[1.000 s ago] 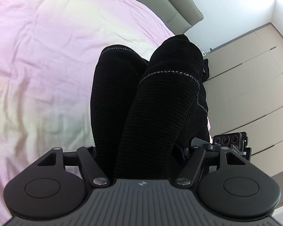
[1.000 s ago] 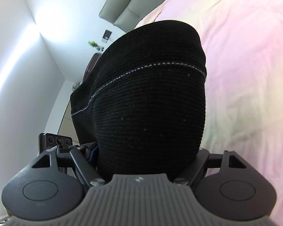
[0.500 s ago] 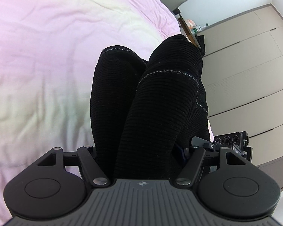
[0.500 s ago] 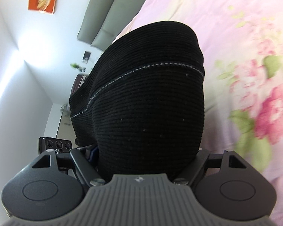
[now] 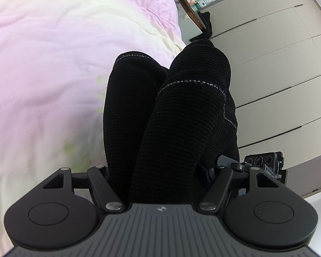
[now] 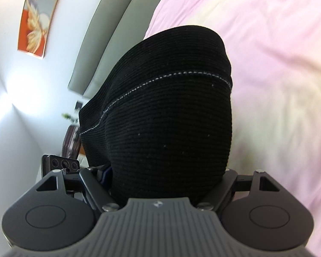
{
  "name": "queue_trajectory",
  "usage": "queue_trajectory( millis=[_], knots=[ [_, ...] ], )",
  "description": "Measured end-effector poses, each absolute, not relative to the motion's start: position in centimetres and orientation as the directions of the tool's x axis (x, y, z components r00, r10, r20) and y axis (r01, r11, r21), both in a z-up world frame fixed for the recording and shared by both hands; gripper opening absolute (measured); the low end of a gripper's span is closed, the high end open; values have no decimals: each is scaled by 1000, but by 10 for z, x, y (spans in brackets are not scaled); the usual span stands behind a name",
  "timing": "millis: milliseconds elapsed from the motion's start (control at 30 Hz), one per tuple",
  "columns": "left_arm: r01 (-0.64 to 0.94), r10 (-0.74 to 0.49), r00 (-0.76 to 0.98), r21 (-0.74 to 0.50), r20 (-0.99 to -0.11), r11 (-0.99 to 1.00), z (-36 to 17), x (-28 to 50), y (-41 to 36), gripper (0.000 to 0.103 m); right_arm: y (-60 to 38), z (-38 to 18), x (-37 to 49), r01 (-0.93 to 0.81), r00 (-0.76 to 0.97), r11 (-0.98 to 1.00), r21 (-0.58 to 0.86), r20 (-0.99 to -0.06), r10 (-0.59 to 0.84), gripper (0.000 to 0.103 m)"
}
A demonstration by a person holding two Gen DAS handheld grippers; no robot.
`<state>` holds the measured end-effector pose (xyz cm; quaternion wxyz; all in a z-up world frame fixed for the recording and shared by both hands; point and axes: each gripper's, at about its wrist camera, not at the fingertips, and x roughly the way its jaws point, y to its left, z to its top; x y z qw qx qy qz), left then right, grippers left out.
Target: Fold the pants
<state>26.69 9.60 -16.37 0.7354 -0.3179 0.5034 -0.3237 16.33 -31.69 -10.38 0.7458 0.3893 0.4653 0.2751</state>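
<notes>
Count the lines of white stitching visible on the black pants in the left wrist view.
2: one stitched seam tops the left bundle of the black pants, another crosses the right bundle; folds may hide more.

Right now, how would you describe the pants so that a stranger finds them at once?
Find the wide bed with its pink and cream cover. Above it, bunched between the arms of each claw, hang the pants. They are the only black thing near the bed: ribbed knit fabric crossed by a thin line of pale stitching.
</notes>
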Motion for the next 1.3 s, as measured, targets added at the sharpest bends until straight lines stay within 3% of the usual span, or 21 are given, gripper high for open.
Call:
queue_trajectory(
  millis=[367, 567, 767, 1300],
  knots=[
    [182, -807, 224, -790, -546, 585, -195, 360, 23, 78, -410, -141, 247, -5, 493, 573, 820, -496, 715, 74],
    [115, -777, 178, -772, -603, 626, -233, 378, 2, 78, -432, -190, 265, 76, 473, 567, 820, -530, 704, 75],
    [86, -764, 184, -764, -619, 640, -245, 361, 5, 89, -438, -214, 247, 65, 512, 569, 819, -517, 686, 81],
    [128, -646, 261, -638, -717, 760, -217, 324, -7, 96, -449, -190, 162, 166, 601, 598, 784, -561, 568, 81]
  ],
)
